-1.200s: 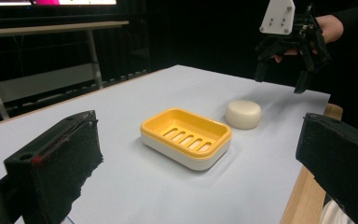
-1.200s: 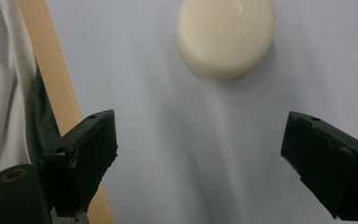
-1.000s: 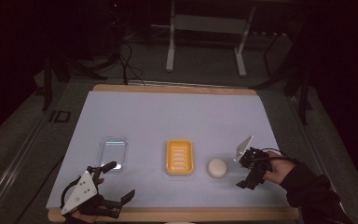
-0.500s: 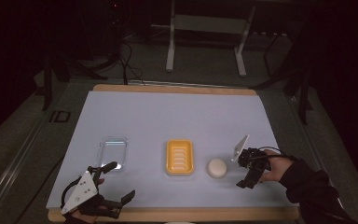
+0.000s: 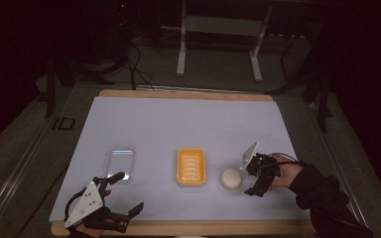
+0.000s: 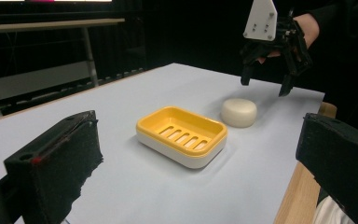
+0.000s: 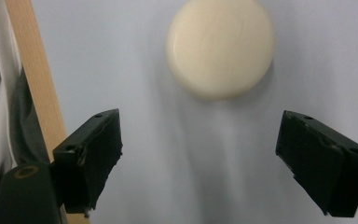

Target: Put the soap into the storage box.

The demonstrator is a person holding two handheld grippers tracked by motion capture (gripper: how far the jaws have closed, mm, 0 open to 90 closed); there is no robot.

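Note:
A round cream soap bar (image 5: 230, 178) (image 7: 220, 46) (image 6: 238, 112) lies on the white table sheet, just right of an empty yellow soap dish (image 5: 191, 166) (image 6: 182, 135). My right gripper (image 5: 248, 181) (image 7: 205, 144) (image 6: 265, 86) hovers right of the soap and points down at it. It is open. Its jaws have just been closing, with nothing between them; the soap lies a little ahead of the tips. My left gripper (image 5: 128, 192) rests open and empty near the front left edge, facing the dish.
A clear plastic lid or tray (image 5: 119, 158) lies left of the dish. The wooden table edge (image 5: 178, 228) (image 7: 32, 84) runs along the front. Metal stand legs (image 5: 181, 49) rise beyond the far edge. A dark sleeve (image 5: 322, 198) enters from the bottom right.
The right gripper's jaws stand narrower than a second ago and the hand has shifted only slightly beside the soap. The left gripper, soap, dish and lid have not moved.

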